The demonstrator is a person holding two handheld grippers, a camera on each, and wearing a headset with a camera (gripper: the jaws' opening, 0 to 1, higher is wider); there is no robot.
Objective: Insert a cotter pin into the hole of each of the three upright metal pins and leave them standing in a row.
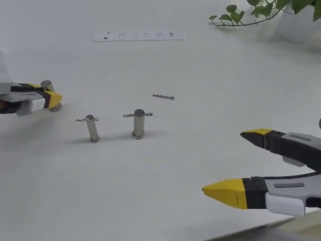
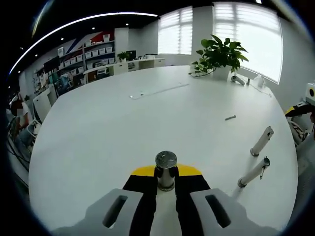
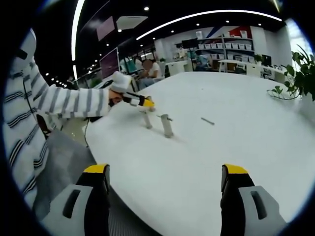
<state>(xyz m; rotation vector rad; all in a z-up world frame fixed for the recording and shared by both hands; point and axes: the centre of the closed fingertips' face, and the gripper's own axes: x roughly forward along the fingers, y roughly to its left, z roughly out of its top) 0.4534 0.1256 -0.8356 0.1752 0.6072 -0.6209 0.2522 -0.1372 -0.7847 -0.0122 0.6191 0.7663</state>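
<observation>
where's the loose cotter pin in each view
Head view: cotter pin lies flat just above centre.
Left gripper view: cotter pin right of centre.
Right gripper view: cotter pin just right of centre.
Shared landmark: potted plant.

A white worktop (image 1: 200, 165) spreads wide and bare. At its far side a white power strip (image 1: 139, 36) lies flat, its row of sockets facing up. In the far right corner a leafy potted plant (image 1: 261, 11) trails stems from a white pot (image 1: 297, 24). Beyond the worktop, the left gripper view shows windows with blinds (image 2: 246, 34) behind the plant and stocked shelves (image 2: 98, 55) to the left. In the right gripper view a curved ceiling light strip (image 3: 206, 16) runs overhead.
</observation>
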